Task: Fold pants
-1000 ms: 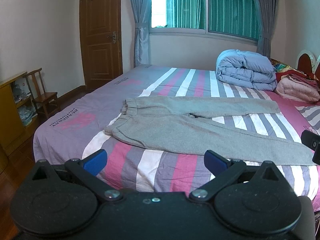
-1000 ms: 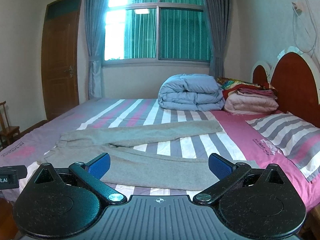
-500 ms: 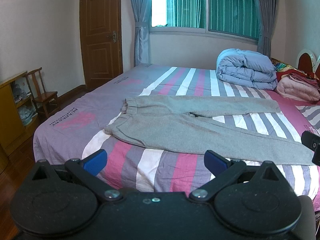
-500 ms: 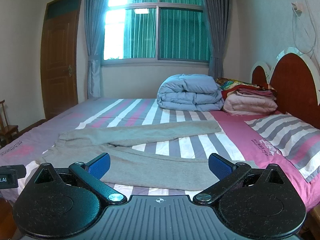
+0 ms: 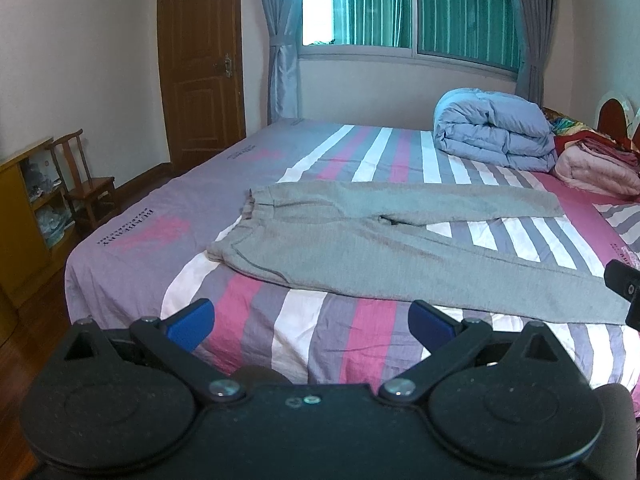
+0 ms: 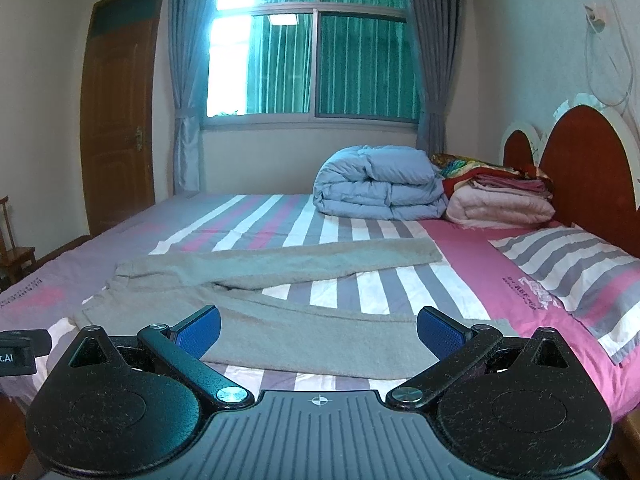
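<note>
Grey sweatpants lie flat on the striped bed, waistband to the left and both legs spread apart toward the right. In the right wrist view the same pants stretch across the front of the bed, the near leg's cuff close to the fingers. My left gripper hovers open above the bed's near edge, short of the pants, with nothing between its blue pads. My right gripper is also open and empty, just in front of the near leg. Part of the right gripper shows at the left view's right edge.
A folded blue duvet and stacked pink blankets sit at the back of the bed near the red headboard. A striped pillow lies at the right. A wooden chair, yellow cabinet and door stand left.
Both views have crept slightly closer to the bed; the pants lie as before and both grippers stay open.
</note>
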`<state>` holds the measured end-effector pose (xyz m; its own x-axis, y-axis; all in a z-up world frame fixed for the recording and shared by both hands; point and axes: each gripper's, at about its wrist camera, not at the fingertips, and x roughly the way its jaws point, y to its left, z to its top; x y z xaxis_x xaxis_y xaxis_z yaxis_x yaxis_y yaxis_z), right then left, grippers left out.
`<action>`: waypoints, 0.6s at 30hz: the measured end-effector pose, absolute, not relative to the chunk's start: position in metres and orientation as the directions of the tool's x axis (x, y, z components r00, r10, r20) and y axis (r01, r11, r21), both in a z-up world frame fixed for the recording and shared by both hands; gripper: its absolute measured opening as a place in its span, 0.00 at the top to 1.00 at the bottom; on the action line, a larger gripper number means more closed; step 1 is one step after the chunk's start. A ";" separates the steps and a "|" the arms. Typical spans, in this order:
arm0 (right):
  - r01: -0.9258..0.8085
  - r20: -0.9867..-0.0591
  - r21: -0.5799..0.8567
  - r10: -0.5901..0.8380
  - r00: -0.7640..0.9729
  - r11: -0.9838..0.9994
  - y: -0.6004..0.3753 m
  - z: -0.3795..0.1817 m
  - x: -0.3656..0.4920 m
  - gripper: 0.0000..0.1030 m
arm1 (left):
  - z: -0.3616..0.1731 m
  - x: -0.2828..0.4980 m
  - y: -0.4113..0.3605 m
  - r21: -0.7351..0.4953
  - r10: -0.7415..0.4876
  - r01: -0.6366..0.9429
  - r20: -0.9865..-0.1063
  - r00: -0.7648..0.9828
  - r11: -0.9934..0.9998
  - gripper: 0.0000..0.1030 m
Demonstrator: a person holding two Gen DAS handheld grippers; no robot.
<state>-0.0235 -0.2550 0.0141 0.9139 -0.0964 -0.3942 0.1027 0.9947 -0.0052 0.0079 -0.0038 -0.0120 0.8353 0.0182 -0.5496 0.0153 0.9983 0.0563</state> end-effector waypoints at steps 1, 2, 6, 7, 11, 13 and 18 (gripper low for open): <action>0.103 -0.397 -0.005 -0.097 0.913 0.995 -0.253 0.013 -0.023 0.00 | -0.013 0.009 -0.004 0.062 0.022 0.015 -0.560 0.828 0.998 0.06; 0.103 -0.400 -0.005 -0.096 0.911 0.995 -0.254 0.012 -0.022 0.00 | -0.014 0.011 -0.004 0.081 0.035 0.016 -0.586 0.810 0.997 0.06; 0.111 -0.420 0.004 -0.099 0.902 0.994 -0.256 0.005 -0.017 0.00 | -0.018 0.015 -0.005 0.086 0.037 0.020 -0.614 0.788 0.996 0.06; 0.111 -0.427 0.009 -0.096 0.899 0.994 -0.258 0.003 -0.016 0.00 | -0.020 0.016 -0.005 0.083 0.034 0.022 -0.616 0.787 0.996 0.06; 0.120 -0.468 0.026 -0.094 0.879 0.992 -0.264 -0.009 -0.007 0.00 | -0.028 0.023 -0.005 0.079 0.030 0.024 -0.617 0.787 0.997 0.06; 0.127 -0.487 0.035 -0.094 0.868 0.991 -0.268 -0.017 -0.002 0.00 | -0.033 0.028 -0.005 0.082 0.034 0.021 -0.619 0.784 0.996 0.06; 0.154 -0.530 0.012 -0.124 0.839 0.988 -0.277 -0.036 0.010 0.00 | -0.049 0.042 -0.002 0.085 0.052 0.006 -0.652 0.756 0.996 0.06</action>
<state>0.0103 -0.2768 -0.0364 0.8388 -0.1241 -0.5301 0.1540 0.9880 0.0123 0.0418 -0.0021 -0.0485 0.7564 0.0515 -0.6521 0.0058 0.9963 0.0854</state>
